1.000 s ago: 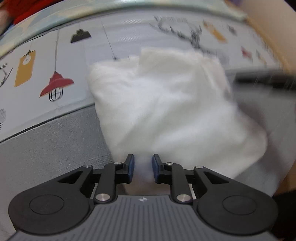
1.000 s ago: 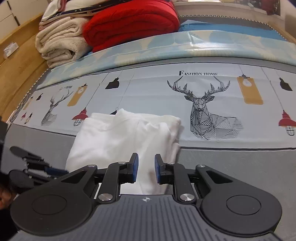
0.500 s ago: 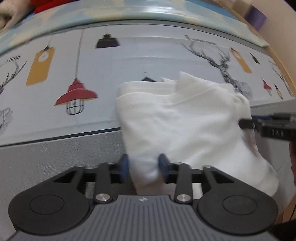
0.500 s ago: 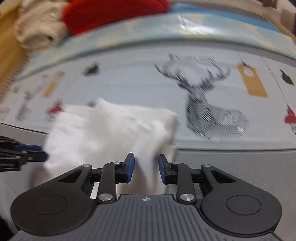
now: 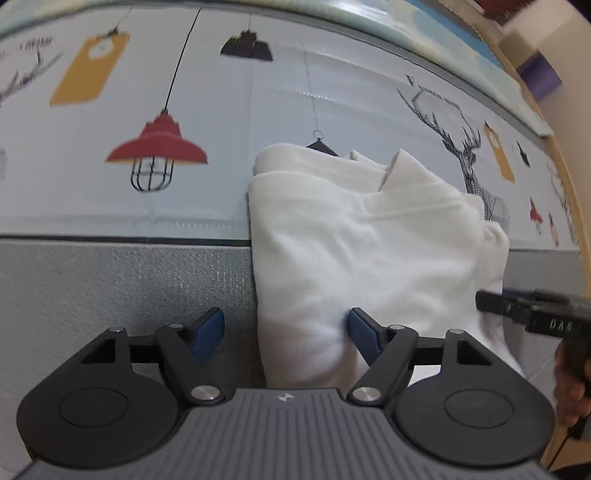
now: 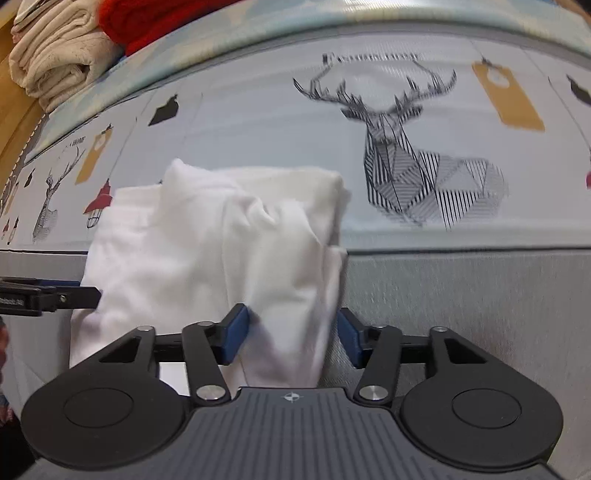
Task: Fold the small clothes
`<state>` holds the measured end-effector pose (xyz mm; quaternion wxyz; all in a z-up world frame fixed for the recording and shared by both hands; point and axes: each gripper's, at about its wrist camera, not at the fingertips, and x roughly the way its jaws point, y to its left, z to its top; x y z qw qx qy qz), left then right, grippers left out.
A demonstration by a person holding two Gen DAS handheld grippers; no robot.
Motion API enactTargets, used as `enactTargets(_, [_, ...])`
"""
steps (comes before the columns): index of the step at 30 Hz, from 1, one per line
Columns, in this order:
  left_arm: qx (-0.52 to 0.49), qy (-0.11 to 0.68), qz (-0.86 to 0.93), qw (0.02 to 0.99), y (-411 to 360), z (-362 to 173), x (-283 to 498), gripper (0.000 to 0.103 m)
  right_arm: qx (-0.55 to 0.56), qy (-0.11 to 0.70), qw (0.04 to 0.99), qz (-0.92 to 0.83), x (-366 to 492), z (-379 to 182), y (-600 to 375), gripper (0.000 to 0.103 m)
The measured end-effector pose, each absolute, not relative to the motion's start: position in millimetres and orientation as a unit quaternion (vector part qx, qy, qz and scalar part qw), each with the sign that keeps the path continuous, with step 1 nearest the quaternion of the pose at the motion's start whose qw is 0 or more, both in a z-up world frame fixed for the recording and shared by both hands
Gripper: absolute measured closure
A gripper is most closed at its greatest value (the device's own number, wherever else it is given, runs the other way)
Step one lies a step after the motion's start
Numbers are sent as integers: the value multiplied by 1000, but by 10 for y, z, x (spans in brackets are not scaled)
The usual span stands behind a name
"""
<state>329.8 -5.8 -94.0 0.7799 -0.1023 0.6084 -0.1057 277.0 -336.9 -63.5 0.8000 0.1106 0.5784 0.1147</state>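
A folded white garment lies on the printed bed cover, straddling the line between the print and the grey band. It also shows in the right wrist view. My left gripper is open, its jaws spread around the garment's near left corner. My right gripper is open around the garment's near right corner. Each gripper's tip shows in the other's view: the right one at the garment's right edge, the left one at its left edge.
The bed cover has deer and lamp prints, with a grey band near me. A folded beige blanket and a red blanket are stacked at the back left. A wooden bed frame edge runs on the right.
Both grippers opened from shut on the garment's near corners and let the cloth go. The garment now lies flat on the bed, and both grippers sit lower and closer.
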Motion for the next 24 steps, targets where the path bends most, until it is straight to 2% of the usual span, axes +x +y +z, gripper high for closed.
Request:
enactTargets(5, [-154,608,-101,772,42,-1032,3360,27,138,581,796,104,2789,-698,-3469,35])
enactTargets(6, [-156,603,-105,775,40,-1026,3364,36,142,581,795,103,2795,-706,-3473,35])
enactTargets(7, [-160,599,-114,776,33,-1022,3369,51,146,580,794,104,2794,-710,-3478,35])
enactTargets(8, [-160,595,-121,778,17,-1007,3370,52,150,580,794,104,2798,-723,-3482,35])
enactTargets(10, [-124,584,-136,791,-81,-941,3349,66,149,579,795,103,2810,-744,-3451,34])
enactTargets(11, [-106,577,-145,797,-127,-906,3333,69,143,576,798,104,2812,-742,-3431,34])
enactTargets(12, [-88,569,-151,804,-166,-867,3318,72,138,571,802,109,2818,-733,-3405,42])
enactTargets(13, [-79,562,-152,809,-177,-835,3310,74,143,566,803,122,2834,-718,-3383,61])
enactTargets(16, [-72,530,-135,834,-106,-700,3321,75,153,548,812,128,2890,-661,-3323,82])
enactTargets(19, [-64,490,-105,863,12,-499,3331,75,189,513,825,141,2955,-556,-3291,86])
enactTargets(23, [-33,435,-57,898,123,-279,3321,67,199,446,858,159,2992,-301,-3085,85])
enactTargets(24, [-33,431,-45,901,173,-250,3315,66,186,438,866,151,3002,-267,-3026,82])
